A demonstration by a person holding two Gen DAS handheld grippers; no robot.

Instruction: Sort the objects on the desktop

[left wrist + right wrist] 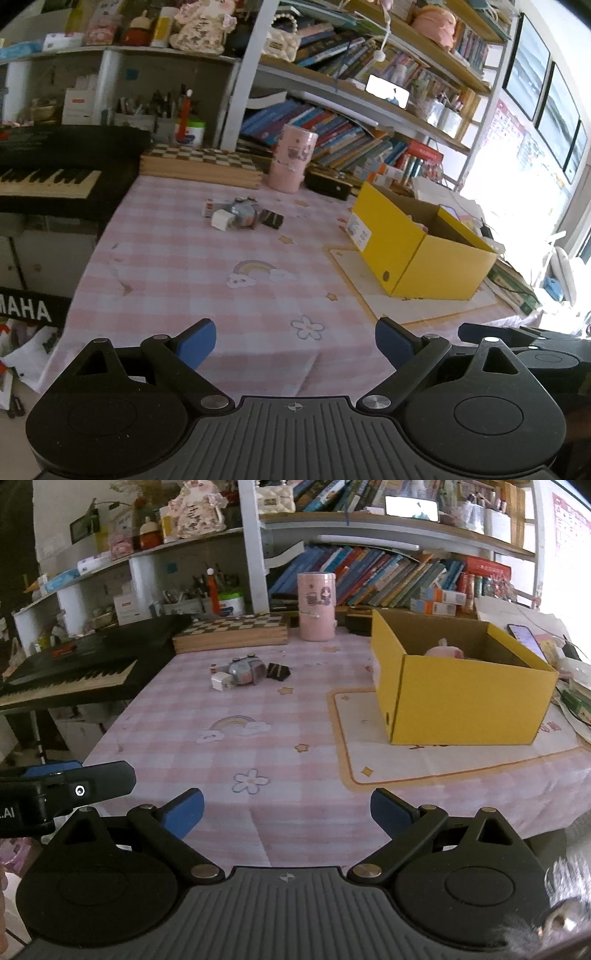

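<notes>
Pink checked tablecloth (177, 258), small items (240, 214) well beyond both wide, empty grippers (295, 341) (287, 814)

One yellow box (461, 705) with one pink toy (445, 650) inside, one pink canister (316, 606), one chessboard (231, 632), one keyboard (70, 677), one white charger (220, 681), one grey toy (243, 671), one black clip (277, 672), two grippers

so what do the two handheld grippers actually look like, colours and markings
Both match: the left gripper and right gripper each have a dark grey ribbed plastic body with a small crosshair mark, two round black discs, black linkage arms on silver pivot pins, and blue pads on the fingers. Seen from the right wrist, the left unit's side shows white lettering ending "AI". No cables or sleeves visible.
</notes>
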